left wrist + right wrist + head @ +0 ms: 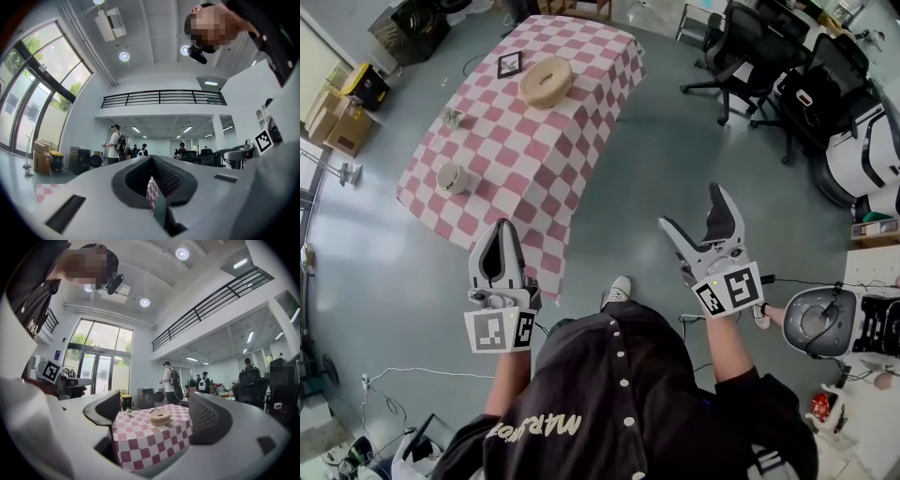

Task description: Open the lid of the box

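Observation:
A table under a pink-and-white checked cloth [534, 141] stands ahead of me on the grey floor. On it lie a round tan box [547, 80] with a dimpled lid, a smaller round cream container [451, 178], a black frame [509, 65] and a tiny object [452, 118]. My left gripper [499, 234] hangs short of the table's near edge, jaws shut on nothing. The right gripper [692, 208] is open, well right of the table over bare floor. In the right gripper view the tan box [160, 417] shows far off between the open gripper's [153, 404] jaws. The left gripper [151, 159] shows only a sliver of cloth.
Black office chairs [750, 56] crowd the far right, with a white machine [825, 323] on the floor at near right. Cardboard boxes [337, 122] and a yellow bin [364, 84] sit at far left. Cables trail on the floor. Several people [168, 378] stand in the background.

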`<state>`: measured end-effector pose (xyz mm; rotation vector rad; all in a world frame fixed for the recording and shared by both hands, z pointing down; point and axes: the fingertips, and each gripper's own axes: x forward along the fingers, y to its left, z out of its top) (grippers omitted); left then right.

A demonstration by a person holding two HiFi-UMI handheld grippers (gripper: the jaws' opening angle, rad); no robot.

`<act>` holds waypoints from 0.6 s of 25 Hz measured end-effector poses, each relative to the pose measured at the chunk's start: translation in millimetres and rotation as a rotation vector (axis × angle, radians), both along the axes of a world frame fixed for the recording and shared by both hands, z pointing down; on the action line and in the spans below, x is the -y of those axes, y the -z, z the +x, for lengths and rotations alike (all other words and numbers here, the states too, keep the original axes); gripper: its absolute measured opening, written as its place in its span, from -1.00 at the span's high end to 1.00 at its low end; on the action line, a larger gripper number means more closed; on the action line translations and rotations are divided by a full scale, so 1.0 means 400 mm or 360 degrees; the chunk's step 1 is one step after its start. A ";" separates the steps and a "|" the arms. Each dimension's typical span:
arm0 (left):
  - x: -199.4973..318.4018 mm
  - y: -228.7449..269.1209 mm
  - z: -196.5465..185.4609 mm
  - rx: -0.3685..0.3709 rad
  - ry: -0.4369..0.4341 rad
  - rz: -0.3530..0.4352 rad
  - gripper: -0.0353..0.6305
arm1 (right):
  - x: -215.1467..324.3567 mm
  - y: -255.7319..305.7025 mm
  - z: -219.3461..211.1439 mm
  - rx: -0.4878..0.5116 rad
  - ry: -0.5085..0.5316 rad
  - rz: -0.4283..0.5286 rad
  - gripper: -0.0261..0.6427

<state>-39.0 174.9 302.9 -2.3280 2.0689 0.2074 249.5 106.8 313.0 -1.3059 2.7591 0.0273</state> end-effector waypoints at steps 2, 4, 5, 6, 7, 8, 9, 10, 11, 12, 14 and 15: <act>0.030 0.003 0.024 0.0057 0.0016 -0.0001 0.87 | 0.036 -0.003 0.014 0.0000 0.0029 -0.0007 -0.41; 0.056 0.008 0.049 0.0092 0.0019 0.0008 0.87 | 0.067 -0.007 0.024 -0.0003 0.0060 -0.0010 -0.41; 0.068 0.009 0.058 0.0089 0.0024 0.0013 0.87 | 0.080 -0.008 0.027 -0.0007 0.0075 -0.0009 -0.41; 0.079 0.009 0.063 0.0080 0.0035 0.0014 0.87 | 0.094 -0.010 0.030 -0.0011 0.0087 -0.0007 -0.41; 0.089 0.008 0.067 0.0070 0.0049 0.0012 0.87 | 0.108 -0.012 0.032 -0.0014 0.0095 -0.0007 -0.41; 0.097 0.006 0.069 0.0062 0.0062 0.0008 0.87 | 0.122 -0.014 0.035 -0.0013 0.0099 -0.0009 -0.41; 0.103 0.003 0.071 0.0058 0.0074 0.0003 0.87 | 0.135 -0.015 0.038 -0.0010 0.0100 -0.0010 -0.41; 0.109 0.000 0.072 0.0059 0.0085 -0.0004 0.87 | 0.147 -0.015 0.041 -0.0007 0.0098 -0.0010 -0.41; 0.116 -0.004 0.072 0.0064 0.0097 -0.0011 0.87 | 0.160 -0.015 0.043 -0.0005 0.0097 -0.0009 -0.41; 0.124 -0.007 0.069 0.0067 0.0111 -0.0019 0.87 | 0.173 -0.015 0.044 -0.0004 0.0097 -0.0009 -0.41; 0.140 -0.013 0.061 0.0059 0.0135 -0.0032 0.87 | 0.198 -0.017 0.041 0.0006 0.0101 -0.0016 -0.41; 0.147 -0.014 0.057 0.0055 0.0142 -0.0037 0.87 | 0.209 -0.020 0.038 0.0012 0.0104 -0.0024 -0.41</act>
